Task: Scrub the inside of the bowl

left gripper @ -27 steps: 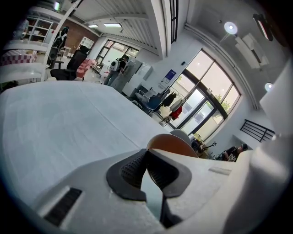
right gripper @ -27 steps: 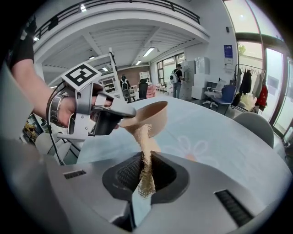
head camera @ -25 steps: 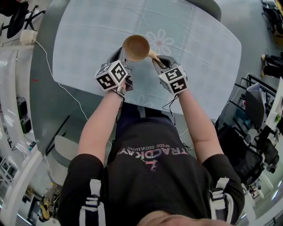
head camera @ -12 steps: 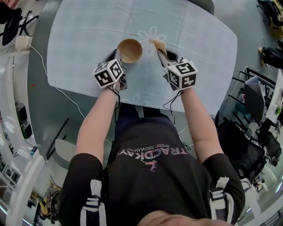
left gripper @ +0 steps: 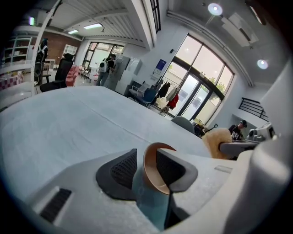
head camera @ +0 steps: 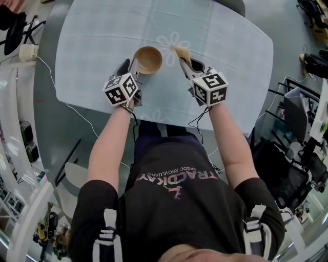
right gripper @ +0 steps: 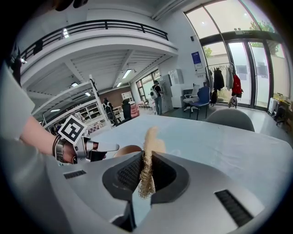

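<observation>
A wooden bowl (head camera: 148,59) is over the near half of the worktop (head camera: 92,46), at about 12 o'clock from the person's chest in the head view. Its brown hollow opens up toward the head camera. The left gripper (head camera: 132,66) reaches it from 7 o'clock and is clamped on the rim. In the left gripper view the thin brown wall stands edge-on between the two dark ribbed pads (left gripper: 120,168), one pad against each face. Whether the bowl's base rests on the worktop or hangs just above it cannot be told. The right gripper (head camera: 186,64) is closed on a tan, fibrous scrubber (head camera: 182,52). In the right gripper view the jaws pinch its frayed lower end, and the fuller tuft sticks out beyond them toward 12 o'clock. The scrubber lies at 3 o'clock of the bowl, near it but apart and outside the hollow. It is just beside a pale flower print (head camera: 171,41) on the light blue checked cloth (head camera: 230,46) that covers the worktop. Seen from the right gripper, the bowl shows at 10 o'clock of the jaws, with the left gripper farther round at 9 o'clock. Seen from the left gripper, the scrubber shows at 2 o'clock of the jaws. Each gripper carries a black-and-white marker cube (head camera: 121,88) just ahead of the wrist, and both bare forearms run back toward 6 o'clock. A grey chair back (head camera: 237,5) stands at the worktop's far edge, near 1 o'clock.
</observation>
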A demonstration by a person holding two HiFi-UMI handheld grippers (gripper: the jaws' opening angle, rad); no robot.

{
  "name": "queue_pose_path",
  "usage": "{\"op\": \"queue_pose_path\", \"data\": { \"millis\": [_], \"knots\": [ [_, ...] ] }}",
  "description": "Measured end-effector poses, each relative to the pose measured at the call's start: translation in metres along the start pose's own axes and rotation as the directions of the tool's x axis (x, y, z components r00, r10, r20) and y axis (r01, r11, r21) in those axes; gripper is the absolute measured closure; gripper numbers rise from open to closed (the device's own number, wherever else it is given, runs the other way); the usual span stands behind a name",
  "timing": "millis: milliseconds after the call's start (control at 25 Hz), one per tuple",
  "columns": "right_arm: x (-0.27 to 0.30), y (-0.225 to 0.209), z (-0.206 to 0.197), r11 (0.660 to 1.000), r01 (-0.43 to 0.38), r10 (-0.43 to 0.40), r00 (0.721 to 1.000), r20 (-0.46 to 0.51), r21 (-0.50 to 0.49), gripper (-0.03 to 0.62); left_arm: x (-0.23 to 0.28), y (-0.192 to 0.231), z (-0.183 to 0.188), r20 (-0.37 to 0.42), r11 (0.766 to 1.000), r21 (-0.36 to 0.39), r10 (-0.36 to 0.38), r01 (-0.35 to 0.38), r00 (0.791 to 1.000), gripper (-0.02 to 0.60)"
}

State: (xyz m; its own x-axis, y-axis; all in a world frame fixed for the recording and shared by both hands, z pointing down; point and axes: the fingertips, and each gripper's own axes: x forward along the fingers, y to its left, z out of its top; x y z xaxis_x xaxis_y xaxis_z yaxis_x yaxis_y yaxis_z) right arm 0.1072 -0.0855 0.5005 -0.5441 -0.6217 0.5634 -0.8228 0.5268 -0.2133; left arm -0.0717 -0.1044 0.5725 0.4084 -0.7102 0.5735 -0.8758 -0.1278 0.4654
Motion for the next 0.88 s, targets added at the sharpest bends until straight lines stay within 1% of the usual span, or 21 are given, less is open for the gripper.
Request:
{"op": "queue_pose_path", "data": {
  "millis": [80, 120, 160, 200, 280, 400, 520, 600, 760, 880],
  "knots": [
    [-0.005, 0.002, 0.008, 1.0, -0.009, 0.009, 1.0, 0.017, -0.015, 0.562, -0.013, -0.001, 0.009, 0.024, 0.998, 0.055, -0.001, 0.0, 1.0, 0.443],
    [-0.008, 0.003, 0.013, 1.0, -0.013, 0.014, 1.0, 0.027, -0.025, 0.562, -0.021, -0.003, 0.015, 0.039, 0.995, 0.097, -0.004, 0.0, 0.999, 0.458],
    [-0.011, 0.005, 0.019, 0.999, -0.018, 0.02, 0.999, 0.039, -0.035, 0.562, -0.031, -0.006, 0.022, 0.056, 0.99, 0.143, -0.009, 0.001, 0.998, 0.512],
    [-0.015, 0.007, 0.027, 0.999, -0.023, 0.025, 0.998, 0.053, -0.046, 0.562, -0.041, -0.01, 0.03, 0.075, 0.982, 0.189, -0.018, 0.003, 0.997, 0.546],
    [-0.024, 0.014, 0.043, 0.997, -0.033, 0.039, 0.995, 0.087, -0.069, 0.562, -0.063, -0.021, 0.047, 0.115, 0.964, 0.264, -0.045, 0.013, 0.992, 0.561],
    [-0.04, 0.026, 0.07, 0.993, -0.049, 0.065, 0.987, 0.146, -0.11, 0.562, -0.095, -0.046, 0.073, 0.186, 0.94, 0.34, -0.084, 0.016, 0.979, 0.565],
    [-0.057, 0.041, 0.099, 0.985, -0.068, 0.1, 0.974, 0.206, -0.157, 0.562, -0.123, -0.073, 0.096, 0.248, 0.92, 0.393, -0.107, 0.001, 0.963, 0.565],
    [-0.071, 0.05, 0.116, 0.979, -0.075, 0.121, 0.962, 0.243, -0.192, 0.562, -0.14, -0.092, 0.107, 0.283, 0.91, 0.415, -0.114, -0.015, 0.952, 0.565],
    [-0.101, 0.072, 0.14, 0.964, -0.073, 0.15, 0.943, 0.298, -0.254, 0.562, -0.177, -0.123, 0.117, 0.338, 0.906, 0.423, -0.138, -0.019, 0.931, 0.565],
    [-0.123, 0.087, 0.15, 0.955, -0.075, 0.171, 0.929, 0.328, -0.287, 0.562, -0.201, -0.139, 0.116, 0.359, 0.904, 0.427, -0.15, -0.019, 0.921, 0.566]
  ]
}}
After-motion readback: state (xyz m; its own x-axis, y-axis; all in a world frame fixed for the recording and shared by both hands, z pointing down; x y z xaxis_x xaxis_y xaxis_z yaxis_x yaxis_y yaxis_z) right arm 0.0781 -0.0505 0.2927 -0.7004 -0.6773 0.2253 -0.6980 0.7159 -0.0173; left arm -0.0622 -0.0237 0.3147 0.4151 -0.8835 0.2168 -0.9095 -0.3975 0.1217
